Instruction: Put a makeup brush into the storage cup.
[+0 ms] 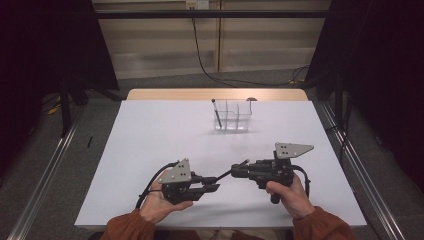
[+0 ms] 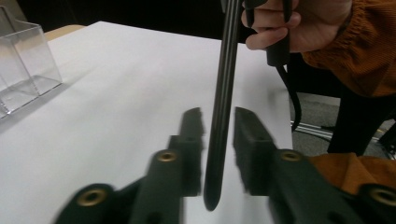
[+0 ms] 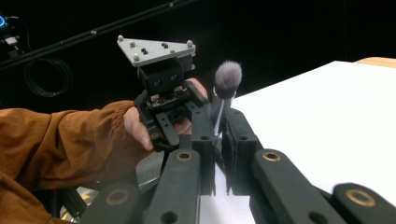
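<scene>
A person at a white table (image 1: 150, 150) passes a makeup brush (image 1: 226, 174) between two hand-held grippers, the brush hanging level in the air just above the near middle of the table. The right gripper (image 3: 215, 140) has its fingers clamped on the brush just behind the fluffy grey head (image 3: 228, 78), while the left gripper (image 2: 219, 140) stands with its fingers slightly parted on either side of the thin dark handle (image 2: 223, 107), its pads not pressing on it. The brush looks light and stiff along its slim shaft, smooth enough to slip or swivel in a loose pinch, with soft bristles that would crush or splay if squeezed. The safest hold seems to be on the handle or the collar below the head, square across the shaft, never on the bristles. A clear divided organiser (image 1: 233, 116) stands well apart at the far middle of the table, with another thin brush (image 1: 217, 113) upright in its left compartment.
</scene>
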{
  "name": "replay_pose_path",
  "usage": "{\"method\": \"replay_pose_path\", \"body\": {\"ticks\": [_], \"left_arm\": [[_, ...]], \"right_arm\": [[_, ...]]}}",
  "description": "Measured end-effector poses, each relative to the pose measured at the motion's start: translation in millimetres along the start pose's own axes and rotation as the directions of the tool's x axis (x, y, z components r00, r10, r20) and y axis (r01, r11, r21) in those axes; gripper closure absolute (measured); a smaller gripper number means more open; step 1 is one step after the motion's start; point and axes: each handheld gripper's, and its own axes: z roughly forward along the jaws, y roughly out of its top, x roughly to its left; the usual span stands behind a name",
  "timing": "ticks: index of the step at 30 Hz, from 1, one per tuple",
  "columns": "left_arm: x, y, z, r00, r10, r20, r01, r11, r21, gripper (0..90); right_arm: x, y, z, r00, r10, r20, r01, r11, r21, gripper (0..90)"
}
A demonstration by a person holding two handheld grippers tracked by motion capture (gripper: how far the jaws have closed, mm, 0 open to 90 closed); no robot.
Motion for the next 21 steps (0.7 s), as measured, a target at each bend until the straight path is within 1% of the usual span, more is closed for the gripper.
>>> {"method": "replay_pose_path", "body": {"ticks": [2,6,8,13,15,18,21], "left_arm": [[-0.4,-0.4,-0.1,1.0000,0.001,-0.003,-0.001,1.0000,-0.003,72.3],[-0.1,-0.1,-1.7,0.9998,-0.010,-0.015,0.010,0.9999,-0.010,66.3],[0.2,0.0,-2.8,0.9993,-0.022,-0.031,0.021,0.9997,-0.013,61.2],[1.4,0.4,-7.4,0.9973,-0.043,-0.060,0.042,0.9989,-0.021,51.9],[1.9,0.5,-9.2,0.9956,-0.053,-0.078,0.051,0.9983,-0.028,48.0],[3.2,0.8,-11.8,0.9928,-0.073,-0.095,0.069,0.9968,-0.039,39.5],[4.5,1.4,-15.2,0.9898,-0.080,-0.118,0.075,0.9958,-0.053,33.7]], "right_arm": [[-1.0,0.5,-1.9,0.9999,0.002,0.012,-0.002,1.000,-0.005,83.9],[-1.2,2.2,-5.5,0.9994,-0.005,0.035,0.005,1.000,-0.005,83.9],[-1.1,3.2,-6.9,0.9989,-0.009,0.047,0.009,1.000,-0.007,83.9],[-1.1,4.9,-9.5,0.9974,-0.019,0.069,0.019,1.000,0.001,83.9],[-1.0,6.0,-10.5,0.9969,-0.025,0.074,0.025,1.000,0.005,83.9],[-1.2,7.1,-12.0,0.9960,-0.027,0.086,0.026,1.000,0.008,83.9],[-1.3,8.6,-14.4,0.9936,-0.033,0.108,0.033,0.999,0.009,83.9]]}}
